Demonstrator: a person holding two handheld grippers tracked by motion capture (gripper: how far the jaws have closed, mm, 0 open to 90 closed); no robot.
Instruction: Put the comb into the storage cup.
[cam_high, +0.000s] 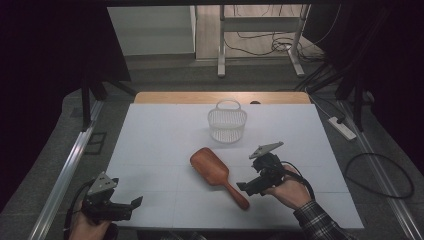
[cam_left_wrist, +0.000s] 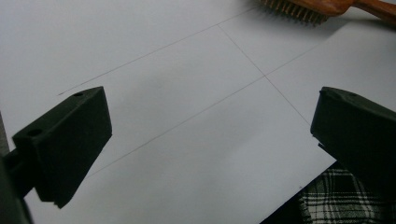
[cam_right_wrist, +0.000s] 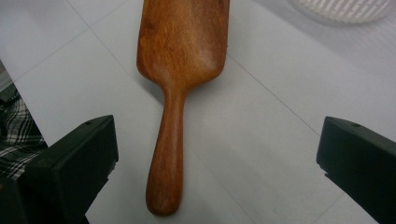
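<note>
A wooden paddle hairbrush (cam_high: 212, 167) lies bristles down in the middle of the white table (cam_high: 160, 135), its handle pointing to the near right. My right gripper (cam_high: 248, 188) hovers open just right of the handle's end. In the right gripper view the handle (cam_right_wrist: 167, 154) runs up between the wide-apart jaws of the right gripper (cam_right_wrist: 217, 140), nearer the left one, untouched. My left gripper (cam_high: 131, 207) is open at the near left corner, holding nothing. The left gripper (cam_left_wrist: 212, 116) looks across bare table toward the brush's bristles (cam_left_wrist: 294, 10).
A white slatted basket (cam_high: 227, 125) with a handle stands upright behind the brush, its rim (cam_right_wrist: 345, 8) at the top of the right gripper view. A plaid sleeve (cam_high: 317, 222) comes in at the near right. Cables and a power strip (cam_high: 342, 128) lie on the floor beyond the table.
</note>
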